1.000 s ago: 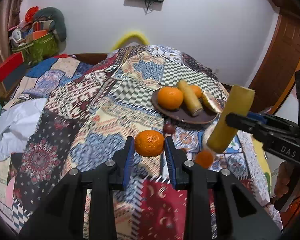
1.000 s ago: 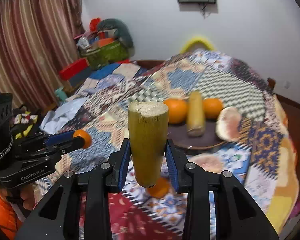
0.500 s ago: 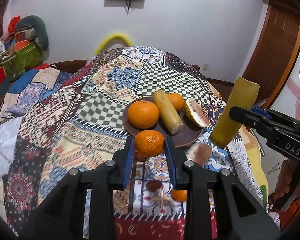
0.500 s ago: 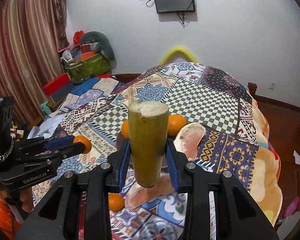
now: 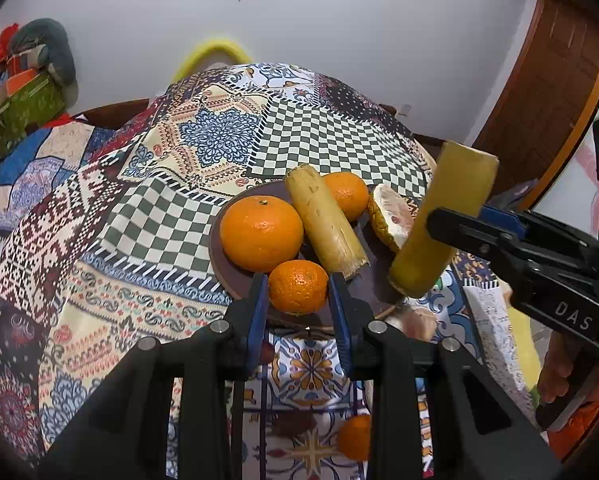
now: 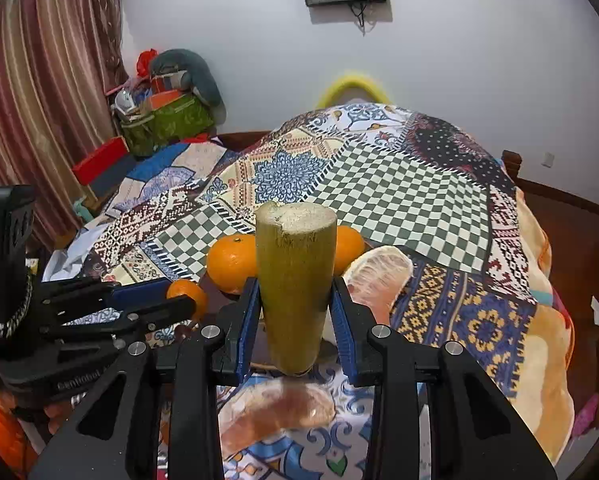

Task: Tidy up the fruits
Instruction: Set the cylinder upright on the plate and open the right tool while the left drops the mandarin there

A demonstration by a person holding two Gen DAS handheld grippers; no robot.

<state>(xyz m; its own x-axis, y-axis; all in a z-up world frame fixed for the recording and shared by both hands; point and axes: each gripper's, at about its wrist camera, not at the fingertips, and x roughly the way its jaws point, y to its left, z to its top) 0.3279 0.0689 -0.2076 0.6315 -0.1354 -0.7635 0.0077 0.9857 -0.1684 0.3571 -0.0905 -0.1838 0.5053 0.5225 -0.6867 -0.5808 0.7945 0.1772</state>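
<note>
My left gripper [image 5: 298, 290] is shut on a small orange [image 5: 298, 287] and holds it over the near rim of a dark round plate [image 5: 235, 278]. On the plate lie a large orange [image 5: 260, 232], a yellow sugarcane piece [image 5: 325, 222], another orange [image 5: 346, 195] and a pomelo wedge [image 5: 391, 218]. My right gripper [image 6: 295, 304] is shut on a second yellow-green sugarcane piece [image 6: 295, 276], held upright above the plate's right edge; it also shows in the left wrist view [image 5: 443, 220].
The table wears a patchwork cloth [image 5: 203, 148]. A pomelo wedge [image 6: 277, 410] lies on the cloth near the plate. A small orange [image 5: 353, 436] and a dark round fruit [image 5: 265, 354] lie below my left gripper. Bags [image 6: 167, 120] and a curtain [image 6: 39, 92] stand at the left.
Both grippers have moved forward toward the plate with their fruit. The small orange is now over the plate's near rim, and the sugarcane piece is over its right edge.
</note>
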